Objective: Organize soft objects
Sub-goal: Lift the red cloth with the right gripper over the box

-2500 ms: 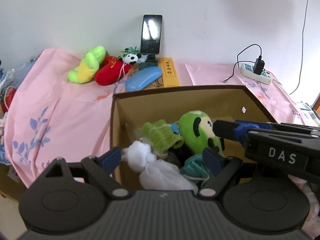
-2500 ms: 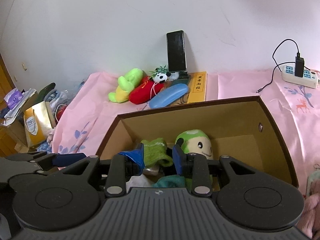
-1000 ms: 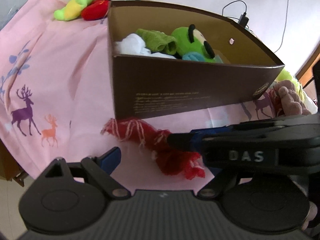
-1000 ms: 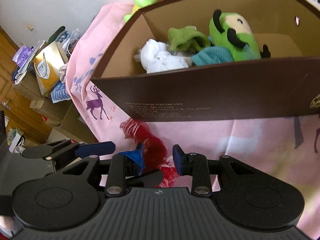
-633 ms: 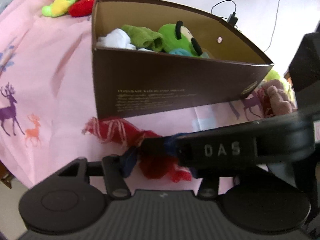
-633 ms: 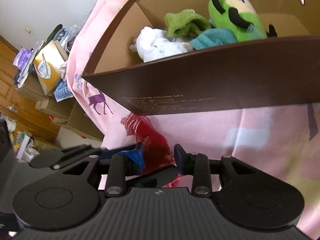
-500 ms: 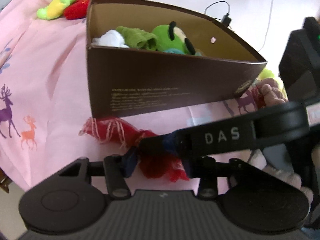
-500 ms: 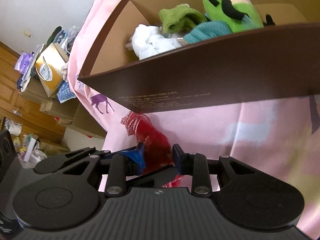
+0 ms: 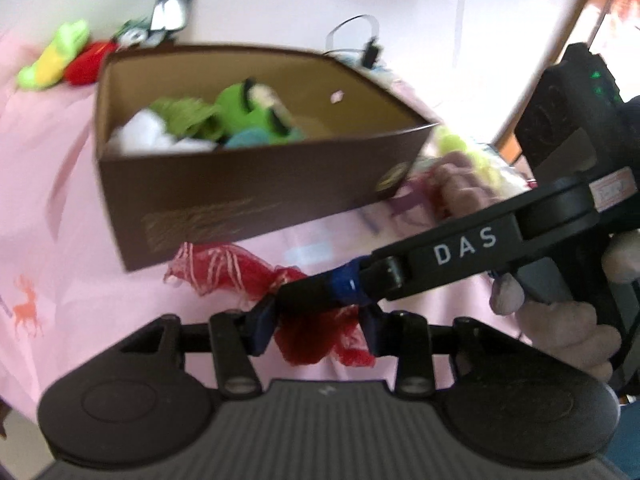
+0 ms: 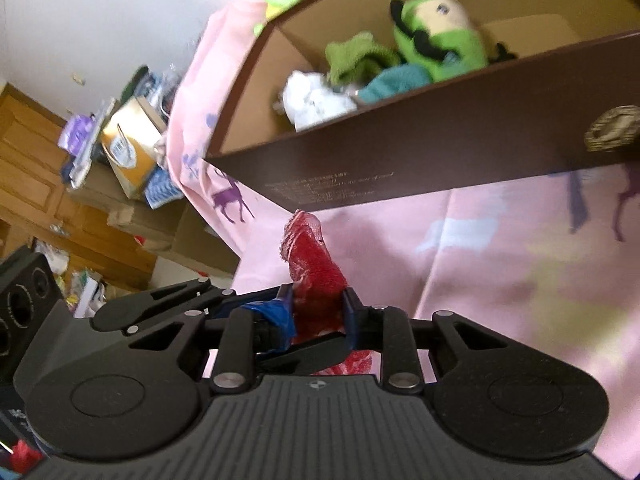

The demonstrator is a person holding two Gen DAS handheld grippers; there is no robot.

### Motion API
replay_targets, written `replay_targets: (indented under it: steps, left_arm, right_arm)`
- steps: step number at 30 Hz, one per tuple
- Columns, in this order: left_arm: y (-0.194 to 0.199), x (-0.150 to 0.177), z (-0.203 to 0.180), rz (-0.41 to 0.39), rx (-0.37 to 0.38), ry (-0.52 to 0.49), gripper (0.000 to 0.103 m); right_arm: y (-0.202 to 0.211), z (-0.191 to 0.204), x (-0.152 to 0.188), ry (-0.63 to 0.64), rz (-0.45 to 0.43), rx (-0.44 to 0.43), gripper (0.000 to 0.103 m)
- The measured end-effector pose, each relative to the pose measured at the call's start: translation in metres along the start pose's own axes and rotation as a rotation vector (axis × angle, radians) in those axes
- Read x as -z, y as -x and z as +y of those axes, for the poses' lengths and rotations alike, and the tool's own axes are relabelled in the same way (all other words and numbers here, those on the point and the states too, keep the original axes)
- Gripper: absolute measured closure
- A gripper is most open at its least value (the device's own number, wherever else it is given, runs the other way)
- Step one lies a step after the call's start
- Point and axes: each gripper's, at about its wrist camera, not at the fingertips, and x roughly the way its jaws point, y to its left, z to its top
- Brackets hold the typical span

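Observation:
A red fringed cloth (image 9: 236, 272) hangs in front of the brown cardboard box (image 9: 248, 188), above the pink tablecloth. My left gripper (image 9: 316, 324) is shut on its lower part. My right gripper (image 10: 318, 308) is shut on the same red cloth (image 10: 314, 264); its arm marked DAS (image 9: 464, 244) crosses the left wrist view from the right. The box (image 10: 440, 160) holds a green plush doll (image 10: 436, 40), a green knit piece (image 10: 356, 56), a teal cloth (image 10: 396, 80) and a white cloth (image 10: 316, 100).
A green-yellow plush (image 9: 52, 60), a red plush (image 9: 88, 68) and a phone on a stand (image 9: 176, 0) sit at the back by the wall. More plush things (image 9: 468, 168) lie right of the box. Cluttered boxes and wooden cabinets (image 10: 48, 184) stand beyond the table's left edge.
Both grippers dropped from over the box to the red cloth in front of it and closed on it. In the last half second they lifted it off the tablecloth toward the box.

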Motion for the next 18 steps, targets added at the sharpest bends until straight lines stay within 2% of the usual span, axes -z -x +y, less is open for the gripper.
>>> replay_targets:
  steps: [10,13,18]
  left_arm:
    - [0.031,-0.038,-0.04,-0.122,0.107,-0.18,0.066]
    - [0.038,-0.053,-0.045,-0.172,0.109,-0.216,0.066]
    - [0.037,-0.082,-0.032,-0.228,0.082,-0.209,0.066]
  right_arm:
    - [0.068,0.013,-0.002,0.006,-0.181,-0.019,0.096]
    - [0.08,0.018,-0.012,0.025,-0.243,-0.028,0.095]
    - [0.078,0.028,-0.036,0.087,-0.341,-0.014,0.095]
